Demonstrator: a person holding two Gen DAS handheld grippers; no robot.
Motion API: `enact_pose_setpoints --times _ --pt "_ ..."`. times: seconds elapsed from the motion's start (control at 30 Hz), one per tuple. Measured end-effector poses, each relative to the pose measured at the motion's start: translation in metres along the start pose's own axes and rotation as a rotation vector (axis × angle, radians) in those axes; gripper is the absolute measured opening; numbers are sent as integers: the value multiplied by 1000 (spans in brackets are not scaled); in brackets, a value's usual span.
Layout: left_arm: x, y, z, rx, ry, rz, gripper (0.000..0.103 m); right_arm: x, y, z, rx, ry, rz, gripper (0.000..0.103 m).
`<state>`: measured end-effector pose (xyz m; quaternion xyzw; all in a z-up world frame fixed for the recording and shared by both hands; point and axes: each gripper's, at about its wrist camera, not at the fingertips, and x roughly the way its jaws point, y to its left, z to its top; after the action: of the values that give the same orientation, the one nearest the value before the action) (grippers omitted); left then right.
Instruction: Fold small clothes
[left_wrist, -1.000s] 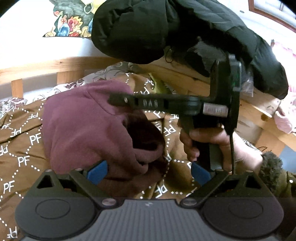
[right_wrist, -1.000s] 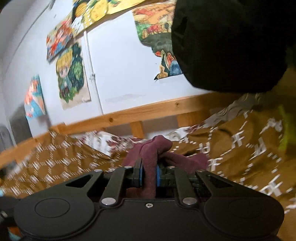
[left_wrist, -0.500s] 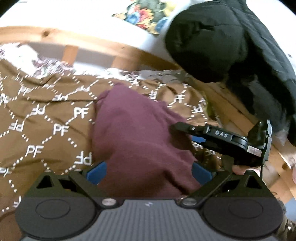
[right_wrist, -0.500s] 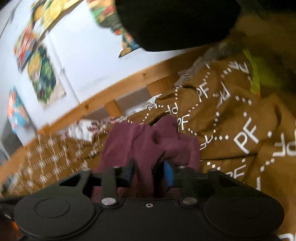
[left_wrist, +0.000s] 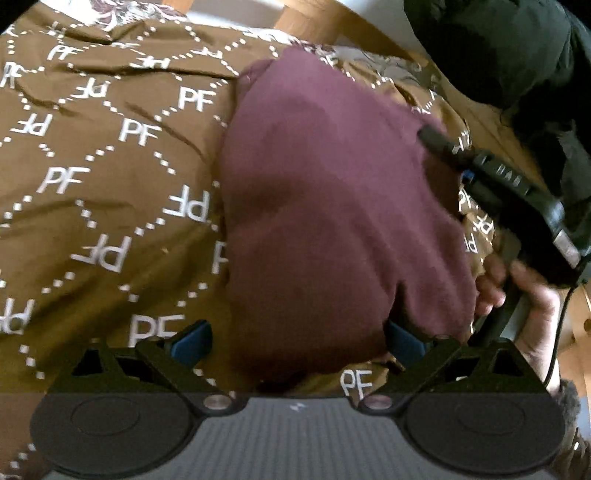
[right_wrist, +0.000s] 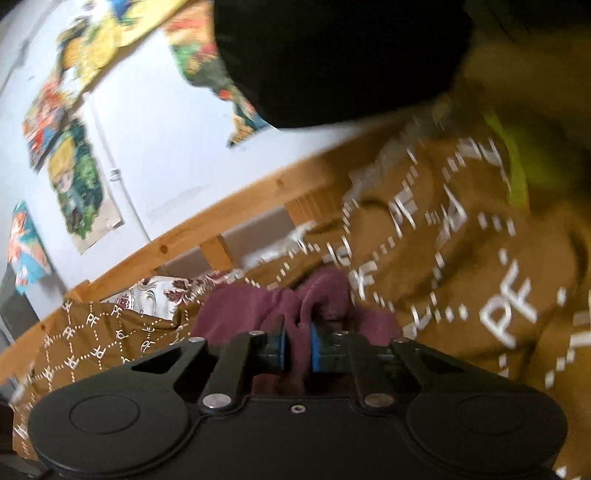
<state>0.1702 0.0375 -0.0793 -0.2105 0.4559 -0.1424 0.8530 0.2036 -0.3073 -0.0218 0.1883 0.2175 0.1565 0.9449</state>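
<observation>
Maroon knitted garment (left_wrist: 332, 206) lies bunched on the brown PF-patterned bedspread (left_wrist: 92, 177). Right gripper (right_wrist: 297, 345) jaws closing on a fabric ridge; left gripper (left_wrist: 299, 341) jaws wide, straddling the near hem. Recommend pinching the hem squarely before folding.

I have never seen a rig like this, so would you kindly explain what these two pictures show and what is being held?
A person holds a two-finger gripper tool in each hand; each tool's own camera looks forward along its fingers. The left tool's view shows the left gripper open over a maroon garment lying on a brown bedspread printed with "PF". The person's hand grips the other tool at the right. The right tool's view shows the right gripper closing, its blue pads pinching a fold of that garment. Behind stand a wooden bed rail and wall posters.
</observation>
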Motion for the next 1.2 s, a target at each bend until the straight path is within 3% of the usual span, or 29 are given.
enact_pose_setpoints --times 0.13,0.53,0.73,0.8,0.87,0.97,1.2 --pt "5 -13 -3 63 6 6 101 -6 0 10 -51 -49 -20 11" --pt "-12 -23 -16 125 13 -4 101 7 -31 -5 39 36 -205 12" --pt "-32 -26 -15 131 -79 -12 102 -8 -23 0 32 29 -248 39" --pt "-40 -26 -14 117 -134 -11 102 -18 -21 2 43 25 -252 57" --pt "-48 -23 -11 84 -187 -13 102 -31 -15 3 47 22 -246 66" --pt "-51 -16 -5 29 -220 20 102 -46 -2 0 37 53 -239 70" --pt "-41 0 6 -40 -193 91 102 -85 33 -26 -1 132 -223 72"
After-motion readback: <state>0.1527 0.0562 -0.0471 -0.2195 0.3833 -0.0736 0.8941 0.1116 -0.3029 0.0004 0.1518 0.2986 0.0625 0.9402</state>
